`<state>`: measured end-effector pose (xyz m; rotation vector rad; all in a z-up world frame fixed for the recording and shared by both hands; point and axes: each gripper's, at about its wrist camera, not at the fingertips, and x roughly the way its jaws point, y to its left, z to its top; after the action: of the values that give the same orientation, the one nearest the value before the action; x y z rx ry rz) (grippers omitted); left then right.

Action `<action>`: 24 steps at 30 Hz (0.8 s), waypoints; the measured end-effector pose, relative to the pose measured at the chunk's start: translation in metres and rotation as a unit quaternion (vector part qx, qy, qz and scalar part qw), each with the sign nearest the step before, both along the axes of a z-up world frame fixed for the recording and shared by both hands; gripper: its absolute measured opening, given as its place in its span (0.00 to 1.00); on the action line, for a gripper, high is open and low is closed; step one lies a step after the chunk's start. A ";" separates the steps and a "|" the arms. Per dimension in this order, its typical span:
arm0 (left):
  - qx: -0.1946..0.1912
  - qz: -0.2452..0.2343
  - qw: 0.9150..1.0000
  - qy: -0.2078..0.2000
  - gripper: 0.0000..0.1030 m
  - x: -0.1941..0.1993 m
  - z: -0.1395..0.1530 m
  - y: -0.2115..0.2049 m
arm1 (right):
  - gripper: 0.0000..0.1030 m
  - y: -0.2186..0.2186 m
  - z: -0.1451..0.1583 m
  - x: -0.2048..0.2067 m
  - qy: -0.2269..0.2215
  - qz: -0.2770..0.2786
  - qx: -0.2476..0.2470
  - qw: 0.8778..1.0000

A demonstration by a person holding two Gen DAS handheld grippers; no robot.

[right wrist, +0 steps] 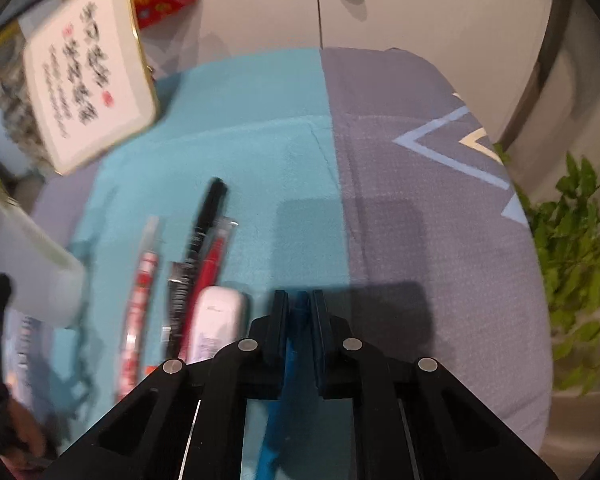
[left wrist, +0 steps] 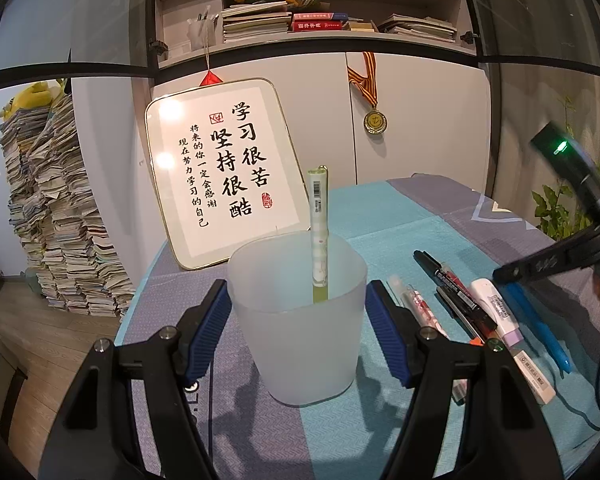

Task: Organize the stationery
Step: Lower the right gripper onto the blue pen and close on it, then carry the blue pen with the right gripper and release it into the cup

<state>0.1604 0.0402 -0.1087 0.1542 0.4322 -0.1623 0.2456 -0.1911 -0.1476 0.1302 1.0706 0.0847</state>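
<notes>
A surface (left wrist: 400,216) draped in teal and grey-blue cloth carries everything, with a framed calligraphy board (left wrist: 220,172) leaning at its back. The left gripper (left wrist: 296,320) has its fingers set against both sides of a frosted cup (left wrist: 300,328), gripping it; a green pen (left wrist: 318,236) stands upright inside. The right gripper (right wrist: 298,308) has its fingers narrowed onto a blue pen (right wrist: 298,344), just beside a row of markers (right wrist: 196,256) and a white correction tape (right wrist: 218,328) lying on the cloth.

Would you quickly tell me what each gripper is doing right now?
Left gripper: fingers closed on the frosted cup, green pen inside.
Right gripper: fingers closed on the blue pen.
</notes>
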 end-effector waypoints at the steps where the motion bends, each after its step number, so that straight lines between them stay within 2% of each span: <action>1: 0.000 0.000 1.000 0.000 0.66 0.000 0.000 0.000 | 0.11 -0.003 0.007 -0.004 -0.015 -0.005 0.001 1.000; 12: -0.005 0.000 1.000 0.002 0.66 0.001 0.000 0.001 | 0.10 -0.002 0.076 -0.058 -0.120 0.005 0.016 0.993; 18: -0.007 0.000 1.000 0.002 0.66 0.002 0.000 0.001 | 0.10 0.011 0.117 -0.085 -0.185 0.022 0.013 0.982; 24: -0.007 0.000 1.000 0.002 0.66 0.002 0.000 0.001 | 0.10 0.026 0.151 -0.093 -0.229 0.041 0.022 0.972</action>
<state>0.1622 0.0414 -0.1084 0.1410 0.4358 -0.1656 0.1521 -0.1654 0.0037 0.0995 0.6123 0.2039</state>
